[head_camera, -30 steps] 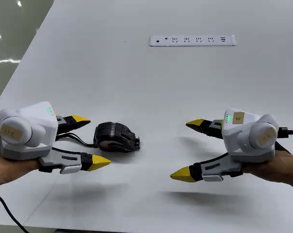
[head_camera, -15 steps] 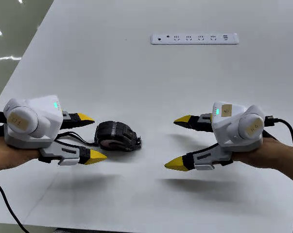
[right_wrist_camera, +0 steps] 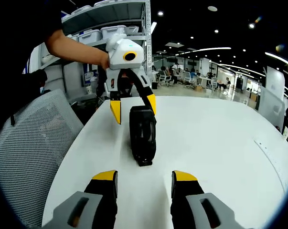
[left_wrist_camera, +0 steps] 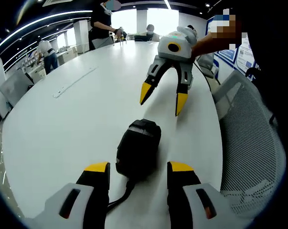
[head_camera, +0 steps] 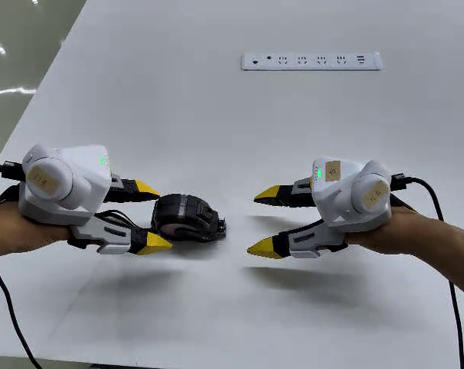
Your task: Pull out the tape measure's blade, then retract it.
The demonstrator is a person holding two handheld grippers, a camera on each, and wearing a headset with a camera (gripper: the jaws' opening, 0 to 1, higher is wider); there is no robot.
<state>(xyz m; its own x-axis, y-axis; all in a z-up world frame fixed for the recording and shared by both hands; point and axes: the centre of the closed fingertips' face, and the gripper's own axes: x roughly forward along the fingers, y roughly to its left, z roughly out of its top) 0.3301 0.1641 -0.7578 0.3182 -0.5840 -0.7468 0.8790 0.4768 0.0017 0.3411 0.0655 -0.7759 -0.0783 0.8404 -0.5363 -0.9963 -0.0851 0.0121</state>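
Since both moved closer in the last second, the left hand-held gripper (head_camera: 152,215), jaws spread wide, just reaches round the back end of the tape measure (head_camera: 187,217); the right hand-held gripper (head_camera: 263,221), spread wide too, nears its front; grabbing looks next; black, bumpy and rounded, it lies on the smooth white surface (head_camera: 216,115).

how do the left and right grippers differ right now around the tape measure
The left gripper's tips flank the tape measure's rear end; the right gripper's tips stand clear of its front end, bare table between. The left gripper points rightward, the right gripper leftward. Both are open, with yellow tips.
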